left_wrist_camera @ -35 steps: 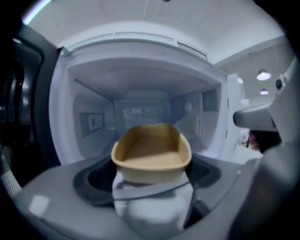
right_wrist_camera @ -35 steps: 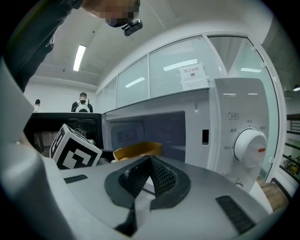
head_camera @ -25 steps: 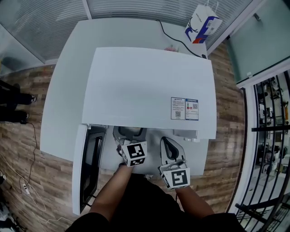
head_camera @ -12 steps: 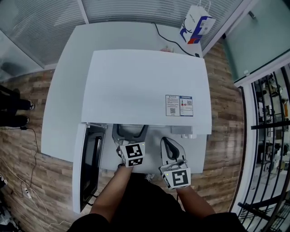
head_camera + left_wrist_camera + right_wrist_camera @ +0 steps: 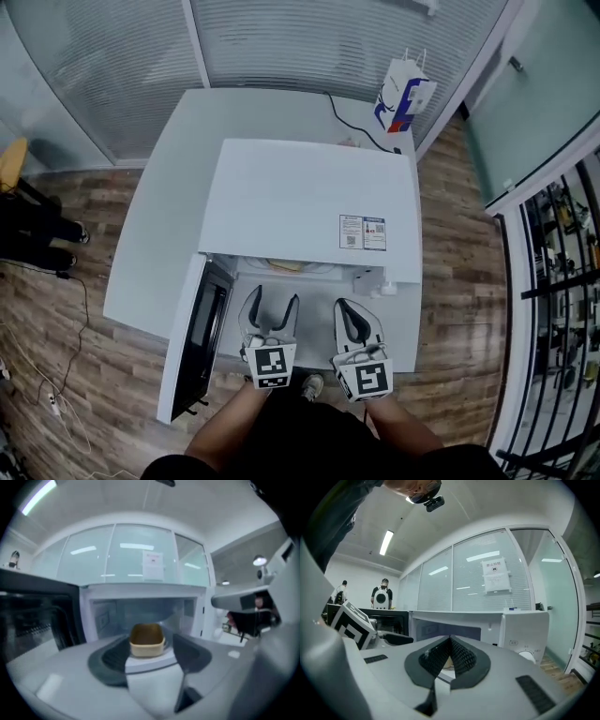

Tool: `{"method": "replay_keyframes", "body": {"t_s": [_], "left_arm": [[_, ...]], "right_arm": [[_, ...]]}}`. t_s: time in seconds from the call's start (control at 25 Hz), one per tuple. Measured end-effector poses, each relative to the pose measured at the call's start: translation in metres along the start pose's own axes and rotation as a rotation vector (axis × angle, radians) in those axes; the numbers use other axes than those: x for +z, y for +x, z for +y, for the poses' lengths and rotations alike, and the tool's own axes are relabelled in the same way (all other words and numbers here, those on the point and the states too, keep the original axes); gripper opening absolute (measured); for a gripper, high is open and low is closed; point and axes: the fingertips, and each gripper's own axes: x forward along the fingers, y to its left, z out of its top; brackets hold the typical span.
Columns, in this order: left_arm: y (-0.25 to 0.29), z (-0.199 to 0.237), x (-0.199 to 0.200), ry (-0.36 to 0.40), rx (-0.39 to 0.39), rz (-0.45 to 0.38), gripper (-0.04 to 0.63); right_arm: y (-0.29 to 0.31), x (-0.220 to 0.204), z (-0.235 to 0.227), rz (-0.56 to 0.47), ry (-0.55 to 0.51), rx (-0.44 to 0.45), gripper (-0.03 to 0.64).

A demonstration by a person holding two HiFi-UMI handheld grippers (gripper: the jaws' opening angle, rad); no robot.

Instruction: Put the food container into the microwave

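Head view: food container (image 5: 284,265) sits inside the microwave (image 5: 309,197), door (image 5: 192,347) wide open; left gripper view shows our left gripper (image 5: 150,651) with jaws spread and empty, so we might bump it; right gripper view, right gripper (image 5: 450,641) has jaws pinched together on nothing.

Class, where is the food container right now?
In the left gripper view, the food container sits inside the open microwave, straight ahead of the left tongs.
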Motion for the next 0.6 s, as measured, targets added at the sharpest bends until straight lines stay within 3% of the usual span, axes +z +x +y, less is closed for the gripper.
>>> {"method": "replay_keyframes", "body": {"t_s": [0.2, 0.36, 0.6], "left_arm": [[-0.035, 0.006, 0.018, 0.014, 0.027, -0.029, 0.015], [-0.050, 0.010, 0.022, -0.035, -0.001, -0.015, 0.006], [-0.075, 0.015, 0.044, -0.041, 0.035, -0.061, 0.006]], "right_arm": [[-0.012, 0.024, 0.005, -0.043, -0.014, 0.019, -0.002], [-0.016, 0.039, 0.010, -0.065, -0.030, 0.029, -0.002], [-0.027, 0.061, 0.020, -0.095, -0.049, 0.055, -0.002]]}}
